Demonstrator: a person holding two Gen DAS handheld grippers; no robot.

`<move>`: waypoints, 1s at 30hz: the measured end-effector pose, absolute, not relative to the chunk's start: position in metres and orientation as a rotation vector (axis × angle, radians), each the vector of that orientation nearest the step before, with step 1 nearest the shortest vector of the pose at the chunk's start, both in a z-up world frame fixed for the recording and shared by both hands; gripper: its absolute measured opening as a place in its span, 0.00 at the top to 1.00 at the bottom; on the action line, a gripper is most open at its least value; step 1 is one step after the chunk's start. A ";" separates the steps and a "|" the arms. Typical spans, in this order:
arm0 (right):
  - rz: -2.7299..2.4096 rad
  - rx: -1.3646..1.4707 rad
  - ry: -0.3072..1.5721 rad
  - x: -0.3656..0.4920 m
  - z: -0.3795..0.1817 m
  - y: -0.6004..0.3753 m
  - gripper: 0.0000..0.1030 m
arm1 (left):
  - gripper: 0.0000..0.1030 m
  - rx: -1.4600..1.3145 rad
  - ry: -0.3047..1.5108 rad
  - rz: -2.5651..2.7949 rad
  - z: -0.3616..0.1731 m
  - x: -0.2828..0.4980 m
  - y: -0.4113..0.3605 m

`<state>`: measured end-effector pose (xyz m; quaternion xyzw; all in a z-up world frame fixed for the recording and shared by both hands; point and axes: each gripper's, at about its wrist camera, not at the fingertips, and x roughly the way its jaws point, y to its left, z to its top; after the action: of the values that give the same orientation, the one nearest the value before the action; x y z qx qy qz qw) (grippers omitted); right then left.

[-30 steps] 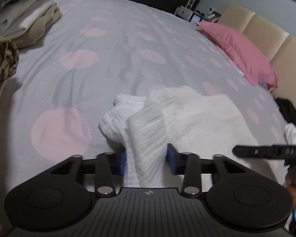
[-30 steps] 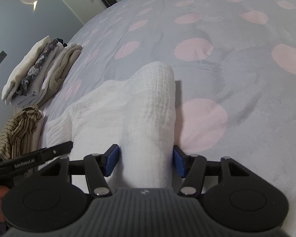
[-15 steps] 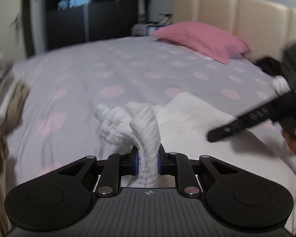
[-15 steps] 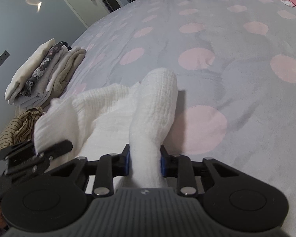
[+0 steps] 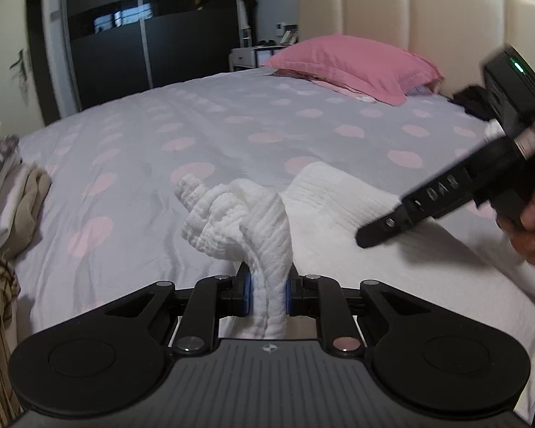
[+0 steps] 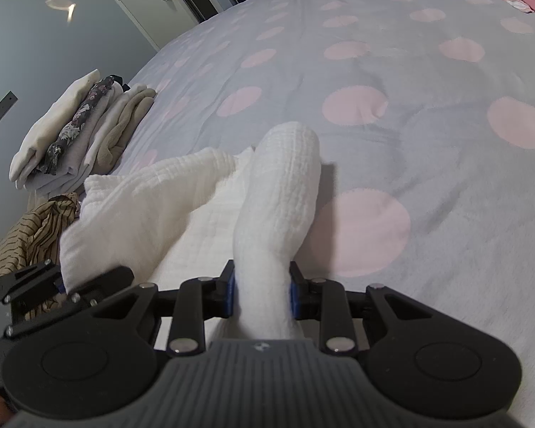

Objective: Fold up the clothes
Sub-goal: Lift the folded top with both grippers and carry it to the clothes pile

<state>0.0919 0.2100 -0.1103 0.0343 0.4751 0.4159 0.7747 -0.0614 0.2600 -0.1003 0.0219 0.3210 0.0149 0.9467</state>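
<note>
A white textured garment (image 5: 339, 199) lies on the bed, bunched at its near edge. My left gripper (image 5: 267, 294) is shut on one bunched corner of it, and the cloth (image 5: 239, 214) rises in a crumpled lump in front of the fingers. My right gripper (image 6: 262, 294) is shut on another corner, where a thick fold of the white garment (image 6: 281, 185) stands up between the pads. In the left wrist view the right gripper (image 5: 446, 192) enters from the right, held by a hand (image 5: 531, 228). The left gripper (image 6: 35, 285) shows at the lower left of the right wrist view.
The bed (image 5: 232, 117) has a grey cover with pink dots. A pink pillow (image 5: 349, 60) lies by the beige headboard (image 5: 428, 18). A stack of folded clothes (image 6: 78, 132) and a striped brown garment (image 6: 28, 235) sit at the left edge. A dark wardrobe (image 5: 142, 35) stands behind.
Both grippers have shut on the white garment's corners. The left gripper has lifted and tilted up, bringing the headboard and wardrobe into view, and the cloth is raised off the bed.
</note>
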 end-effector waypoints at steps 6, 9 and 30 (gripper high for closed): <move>0.877 0.052 0.952 0.075 -0.103 0.212 0.71 | 0.86 -0.134 0.674 0.099 -0.097 -0.059 0.294; 0.902 0.028 0.884 0.064 -0.095 0.212 0.72 | 0.87 -0.164 0.676 0.114 -0.095 -0.060 0.301; 0.979 0.018 0.680 0.016 -0.036 0.186 0.73 | 0.87 -0.115 0.514 0.161 -0.040 -0.107 0.289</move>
<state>0.0161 0.1857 -0.0362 0.0083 0.3201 0.4610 0.8276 -0.1070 0.2886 -0.0404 -0.0566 0.2538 0.0794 0.9623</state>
